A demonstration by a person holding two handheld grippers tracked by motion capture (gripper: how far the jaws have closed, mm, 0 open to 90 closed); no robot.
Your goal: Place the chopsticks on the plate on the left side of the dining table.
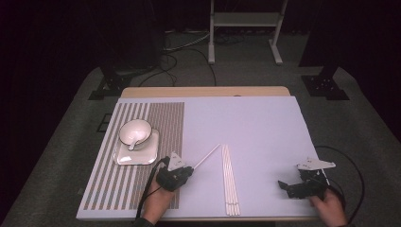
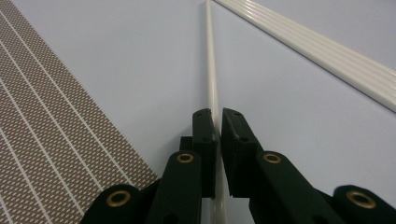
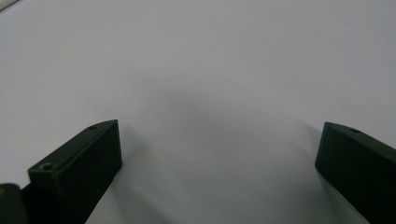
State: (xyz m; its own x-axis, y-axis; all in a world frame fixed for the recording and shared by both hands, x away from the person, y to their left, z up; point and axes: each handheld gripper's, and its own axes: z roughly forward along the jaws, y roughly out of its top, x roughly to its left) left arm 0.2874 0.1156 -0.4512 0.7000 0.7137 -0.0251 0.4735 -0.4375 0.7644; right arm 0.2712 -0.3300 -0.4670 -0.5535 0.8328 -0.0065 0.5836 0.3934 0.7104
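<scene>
A single cream chopstick [image 1: 206,157] lies slanted on the white table cover, and my left gripper [image 1: 189,169] is shut on its near end. In the left gripper view the two black jaws [image 2: 218,116] pinch the chopstick [image 2: 212,70], which runs straight away from them. Several more chopsticks [image 1: 230,179] lie side by side just right of it, also seen as a bundle [image 2: 327,51]. My right gripper [image 1: 286,187] rests low at the front right with its jaws wide open [image 3: 219,135] over bare white surface, nothing between them.
A brown striped placemat [image 1: 137,156] covers the left of the table; on it stands a square white plate [image 1: 142,155] holding a white bowl [image 1: 135,130] with a spoon. The placemat's edge [image 2: 46,140] lies close to the left gripper. The table's front edge is near both hands.
</scene>
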